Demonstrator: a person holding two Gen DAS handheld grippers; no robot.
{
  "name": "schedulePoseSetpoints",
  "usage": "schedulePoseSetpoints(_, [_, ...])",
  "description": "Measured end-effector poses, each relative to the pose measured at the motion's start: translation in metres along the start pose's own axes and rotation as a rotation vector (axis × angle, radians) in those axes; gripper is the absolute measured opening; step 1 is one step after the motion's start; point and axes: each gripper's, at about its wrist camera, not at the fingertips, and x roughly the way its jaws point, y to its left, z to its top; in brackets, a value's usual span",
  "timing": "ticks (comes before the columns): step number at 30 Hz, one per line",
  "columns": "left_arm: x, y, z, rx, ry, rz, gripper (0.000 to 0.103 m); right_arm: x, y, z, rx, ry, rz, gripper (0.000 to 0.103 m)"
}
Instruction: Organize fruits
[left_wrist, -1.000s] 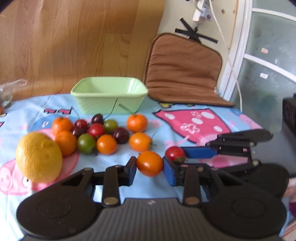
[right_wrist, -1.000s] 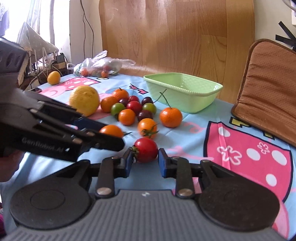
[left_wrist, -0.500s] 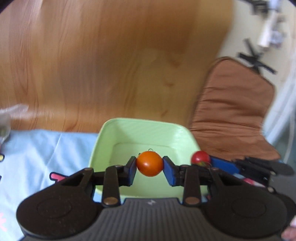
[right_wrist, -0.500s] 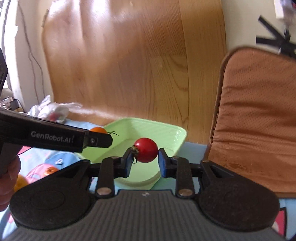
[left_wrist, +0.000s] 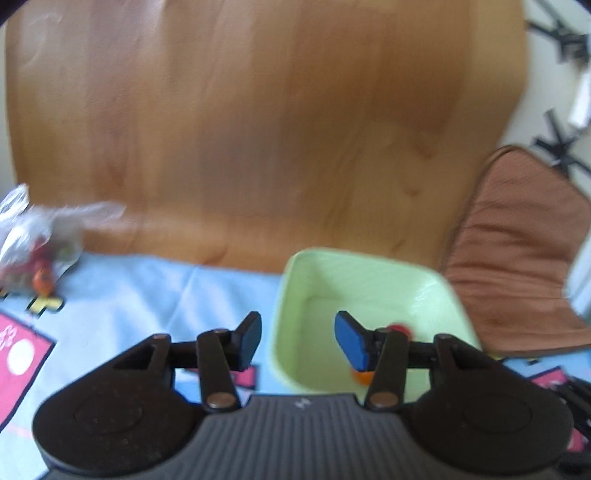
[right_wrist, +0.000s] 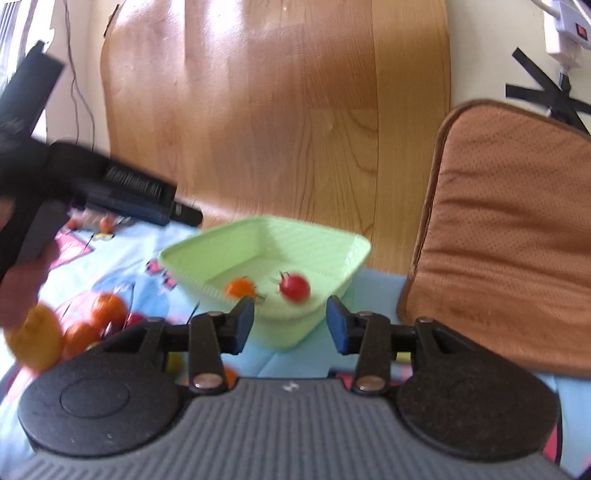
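Note:
My left gripper (left_wrist: 298, 341) hangs over the near left rim of the light green basket (left_wrist: 369, 266), its jaws opening with nothing between them. An orange tomato (left_wrist: 360, 376) peeks out under its right finger, and a red tomato (left_wrist: 400, 328) shows just behind that finger, both inside the basket. My right gripper (right_wrist: 290, 325) is in front of the same basket (right_wrist: 258, 229), jaws also opening and empty. In its view the orange tomato (right_wrist: 240, 288) and the red tomato (right_wrist: 294, 287) are blurred on the basket floor.
A pile of fruit (right_wrist: 107, 306) with a large yellow one (right_wrist: 33, 339) lies left on the blue cartoon tablecloth (left_wrist: 147, 295). A plastic bag (left_wrist: 33, 236) sits far left. A brown cushion (right_wrist: 517, 240) leans at the right, a wooden panel (left_wrist: 258, 129) behind.
Both grippers carried their tomatoes from the table to the basket, then spread their jaws. The orange and red tomatoes have left the pads and are now inside the basket.

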Motion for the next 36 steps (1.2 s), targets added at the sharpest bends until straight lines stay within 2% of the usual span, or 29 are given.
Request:
schedulePoseSetpoints(2, [0.011, 0.007, -0.003, -0.04, 0.05, -0.011, 0.042, 0.011, 0.0, -0.005, 0.0, 0.055, -0.012, 0.044])
schedulePoseSetpoints(4, [0.018, 0.009, -0.009, -0.06, 0.089, -0.038, 0.042, 0.017, -0.001, -0.004, 0.008, 0.063, -0.018, 0.041])
schedulePoseSetpoints(6, [0.015, 0.007, -0.014, -0.061, 0.086, -0.053, 0.042, 0.028, -0.004, -0.001, 0.027, 0.071, -0.022, 0.041])
schedulePoseSetpoints(9, [0.004, -0.002, -0.017, -0.034, 0.075, -0.04, 0.045, 0.036, -0.007, -0.003, 0.038, 0.065, -0.089, 0.041])
schedulePoseSetpoints(12, [-0.018, -0.005, -0.021, -0.012, 0.028, -0.049, 0.046, 0.023, -0.014, -0.005, 0.089, 0.049, -0.055, 0.042])
schedulePoseSetpoints(14, [-0.05, -0.003, -0.031, -0.015, -0.047, -0.086, 0.046, 0.01, -0.012, -0.008, 0.083, 0.046, -0.043, 0.042])
schedulePoseSetpoints(15, [-0.071, -0.002, -0.041, -0.006, -0.097, -0.111, 0.046, 0.002, -0.011, -0.01, 0.089, 0.041, -0.029, 0.042])
schedulePoseSetpoints(19, [-0.14, -0.004, -0.104, 0.1, -0.243, -0.155, 0.062, -0.037, -0.003, -0.032, 0.151, 0.063, 0.023, 0.042])
schedulePoseSetpoints(22, [-0.156, -0.012, -0.156, 0.192, -0.223, -0.162, 0.062, -0.048, 0.002, -0.043, 0.171, 0.084, 0.01, 0.042])
schedulePoseSetpoints(24, [-0.156, -0.013, -0.178, 0.199, -0.195, -0.172, 0.062, -0.062, 0.008, -0.055, 0.238, 0.12, -0.013, 0.042])
schedulePoseSetpoints(25, [-0.152, -0.011, -0.184, 0.185, -0.18, -0.178, 0.062, -0.062, 0.008, -0.055, 0.238, 0.12, -0.013, 0.042])
schedulePoseSetpoints(26, [-0.15, -0.01, -0.188, 0.171, -0.177, -0.178, 0.062, -0.073, 0.013, -0.061, 0.292, 0.127, -0.024, 0.042])
schedulePoseSetpoints(30, [-0.145, -0.009, -0.196, 0.175, -0.206, -0.138, 0.061, -0.088, 0.027, -0.067, 0.36, 0.1, -0.038, 0.042])
schedulePoseSetpoints(34, [-0.153, -0.007, -0.204, 0.173, -0.268, -0.118, 0.061, -0.094, 0.046, -0.078, 0.407, 0.052, -0.134, 0.042])
schedulePoseSetpoints(35, [-0.157, -0.006, -0.207, 0.171, -0.288, -0.116, 0.062, -0.095, 0.06, -0.081, 0.352, 0.029, -0.181, 0.042])
schedulePoseSetpoints(36, [-0.159, -0.005, -0.208, 0.167, -0.306, -0.112, 0.062, -0.095, 0.06, -0.081, 0.352, 0.029, -0.181, 0.042])
